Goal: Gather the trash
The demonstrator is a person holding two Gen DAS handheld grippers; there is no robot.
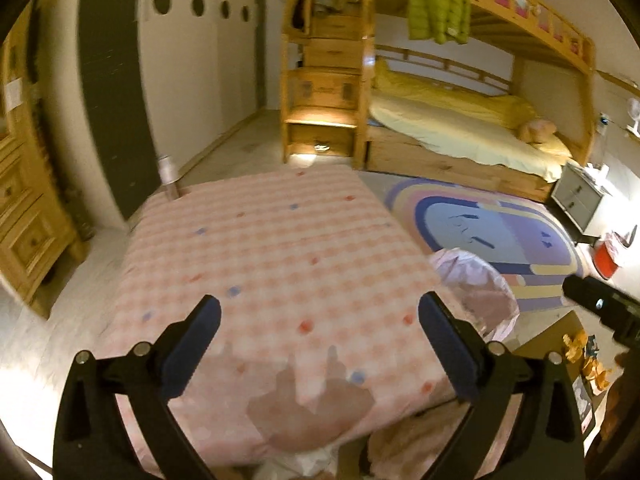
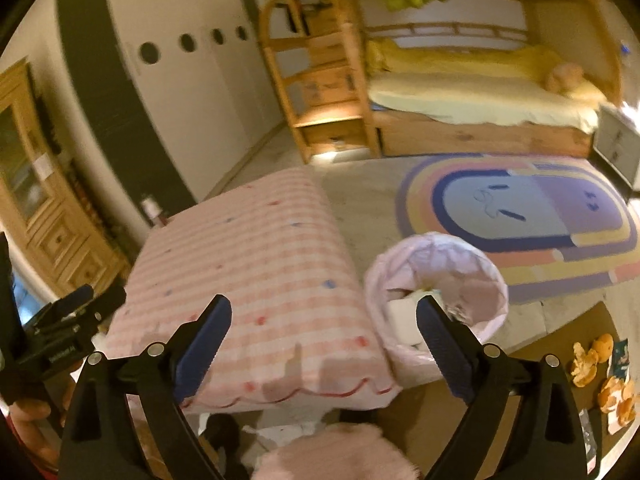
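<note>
A bin lined with a pink bag [image 2: 436, 276] stands on the floor right of a table under a pink checked cloth [image 2: 256, 280]; white scraps lie inside it. It also shows in the left wrist view [image 1: 480, 292]. Orange peels [image 2: 592, 360] and small wrappers [image 2: 620, 356] lie on a brown cardboard sheet at the lower right; the peels also show in the left wrist view [image 1: 580, 352]. My left gripper [image 1: 320, 344] is open and empty above the tablecloth. My right gripper [image 2: 324, 340] is open and empty, over the table's right edge beside the bin.
A wooden bunk bed [image 1: 460, 120] with stair drawers stands at the back. A colourful oval rug [image 2: 520, 216] covers the floor. A wooden cabinet [image 1: 24, 216] stands left. A red bin [image 1: 606, 256] and grey drawers [image 1: 580, 200] sit far right. A fluffy pink thing [image 2: 340, 456] lies below.
</note>
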